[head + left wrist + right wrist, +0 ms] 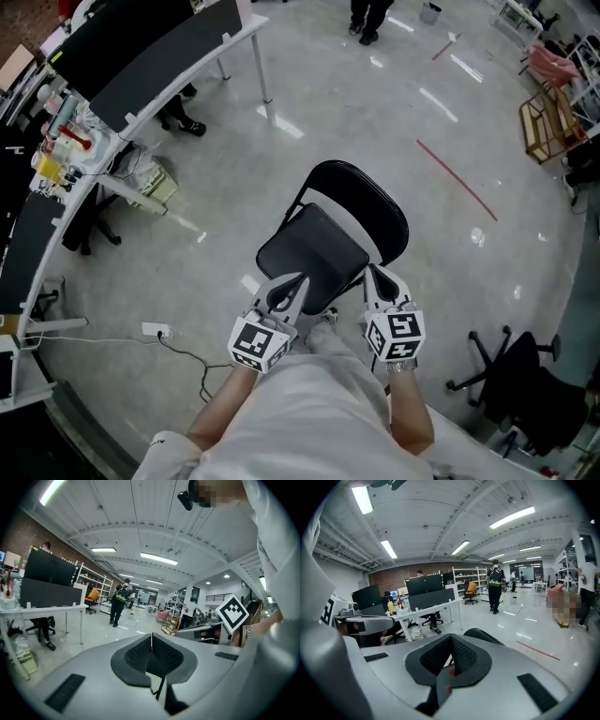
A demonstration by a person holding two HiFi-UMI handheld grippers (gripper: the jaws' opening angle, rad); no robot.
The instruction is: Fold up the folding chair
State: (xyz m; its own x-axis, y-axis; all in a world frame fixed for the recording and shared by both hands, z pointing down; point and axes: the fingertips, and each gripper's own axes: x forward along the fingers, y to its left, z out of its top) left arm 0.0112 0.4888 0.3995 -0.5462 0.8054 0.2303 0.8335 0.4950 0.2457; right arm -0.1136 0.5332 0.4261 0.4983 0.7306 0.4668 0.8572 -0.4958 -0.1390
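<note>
Glossy grey floor point(375, 112), white desks point(178, 75)

chair point(328, 246): unfolded, on floor | left hand-held gripper point(288, 292), right hand-held gripper point(382, 284): at seat's near edge

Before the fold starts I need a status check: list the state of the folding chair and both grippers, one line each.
Folding chair: unfolded, seat down, standing on the floor.
Left gripper: jaws together, nothing between them.
Right gripper: jaws together, nothing between them.

Open office with desks point(433, 607), monitors point(423, 584), shelves point(465, 578)
</note>
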